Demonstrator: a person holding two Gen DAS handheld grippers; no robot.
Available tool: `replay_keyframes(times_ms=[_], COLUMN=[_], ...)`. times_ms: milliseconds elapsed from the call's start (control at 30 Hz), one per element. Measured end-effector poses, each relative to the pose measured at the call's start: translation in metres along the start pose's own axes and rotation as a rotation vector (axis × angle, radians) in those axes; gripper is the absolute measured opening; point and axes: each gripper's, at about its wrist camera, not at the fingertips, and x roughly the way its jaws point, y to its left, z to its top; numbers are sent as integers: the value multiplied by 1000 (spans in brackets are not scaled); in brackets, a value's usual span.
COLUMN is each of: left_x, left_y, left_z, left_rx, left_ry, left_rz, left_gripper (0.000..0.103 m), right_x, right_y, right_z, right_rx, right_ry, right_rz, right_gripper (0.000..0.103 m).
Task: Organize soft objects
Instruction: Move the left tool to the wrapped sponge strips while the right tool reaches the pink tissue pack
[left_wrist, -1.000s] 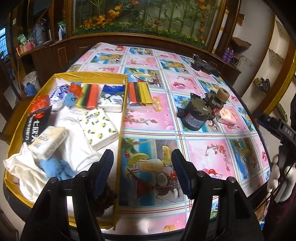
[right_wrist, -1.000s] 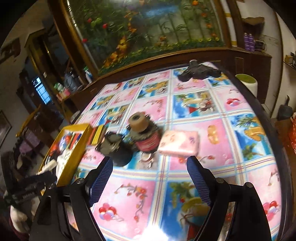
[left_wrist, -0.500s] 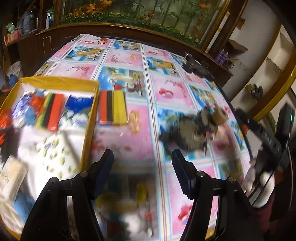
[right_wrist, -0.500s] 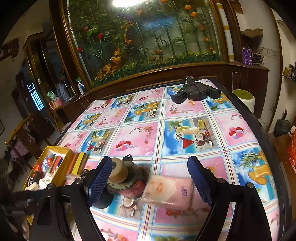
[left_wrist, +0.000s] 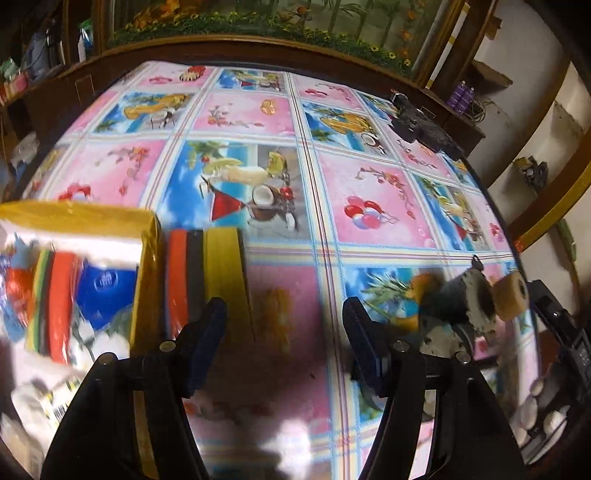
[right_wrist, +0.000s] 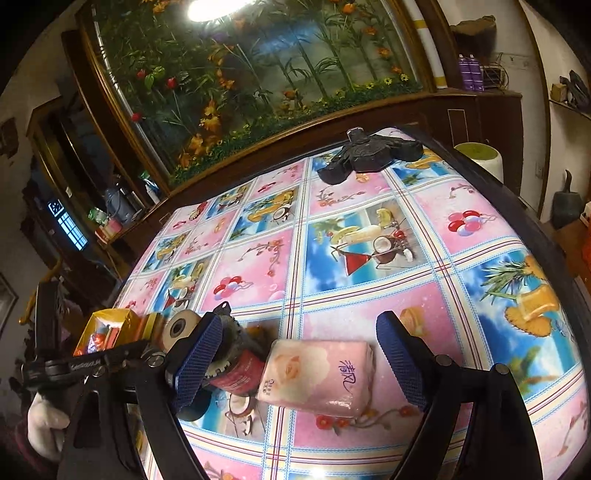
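A pink tissue pack (right_wrist: 317, 374) lies on the patterned tablecloth between the open jaws of my right gripper (right_wrist: 299, 365), which is empty. A stack of orange, black and yellow sponges (left_wrist: 203, 273) lies beside the yellow box (left_wrist: 146, 258), just ahead of my open, empty left gripper (left_wrist: 284, 339). The box holds a blue tissue pack (left_wrist: 105, 291), a striped sponge and white cloth, all blurred. The box also shows small in the right wrist view (right_wrist: 107, 325).
A metal motor-like part with a tan roller (left_wrist: 476, 302) stands right of the left gripper; it also shows in the right wrist view (right_wrist: 229, 354), left of the pink pack. A black gadget (right_wrist: 365, 155) sits at the table's far edge. The left gripper handle (right_wrist: 85, 365) is close by.
My left gripper has swung right from over the box to the sponge stack beside it. My right gripper has closed in on the pink tissue pack, which now lies between its jaws.
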Motion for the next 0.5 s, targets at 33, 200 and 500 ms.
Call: replay_keyframes(times_ms=[33, 200, 500], left_x=[1, 11, 0], left_y=[-1, 4, 11], left_z=[2, 4, -6], left_rx=[12, 6, -60], left_ry=[-10, -6, 63], left_rz=[9, 26, -108], left_gripper=[64, 67, 70], right_x=[0, 0, 5], right_y=[0, -1, -6], right_z=[-1, -2, -1], right_rx=[-2, 8, 33], right_ry=[0, 7, 30], right_rz=[1, 1, -25], right_gripper=[86, 86, 86])
